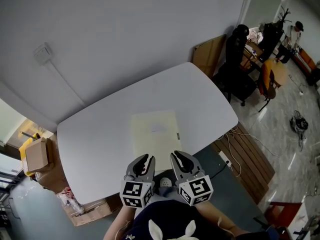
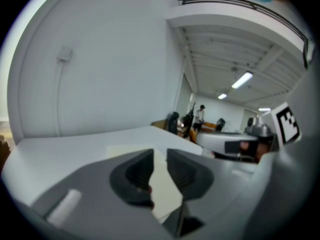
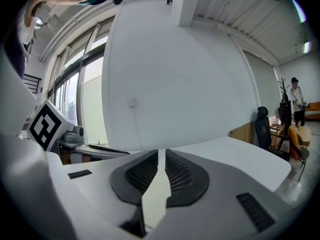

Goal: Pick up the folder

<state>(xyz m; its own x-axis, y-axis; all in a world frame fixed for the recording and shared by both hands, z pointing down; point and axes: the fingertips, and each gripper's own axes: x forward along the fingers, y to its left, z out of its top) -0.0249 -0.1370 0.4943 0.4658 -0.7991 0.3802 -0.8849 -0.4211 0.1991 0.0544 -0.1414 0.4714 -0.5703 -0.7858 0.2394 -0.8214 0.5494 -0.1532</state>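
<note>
The folder (image 1: 156, 134) lies flat on the table (image 1: 100, 139). Just short of it, the left hand-held gripper (image 1: 145, 159) has its jaws slightly apart and empty. The right hand-held gripper (image 1: 178, 157) is closed and empty.

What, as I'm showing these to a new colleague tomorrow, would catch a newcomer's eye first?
Most likely the pale folder, lying flat and alone in the middle of the white table. Next come the two grippers at the table's near edge, both aimed at it. The left gripper has its jaws slightly apart and the right gripper is shut, and neither grips the folder yet.
</note>
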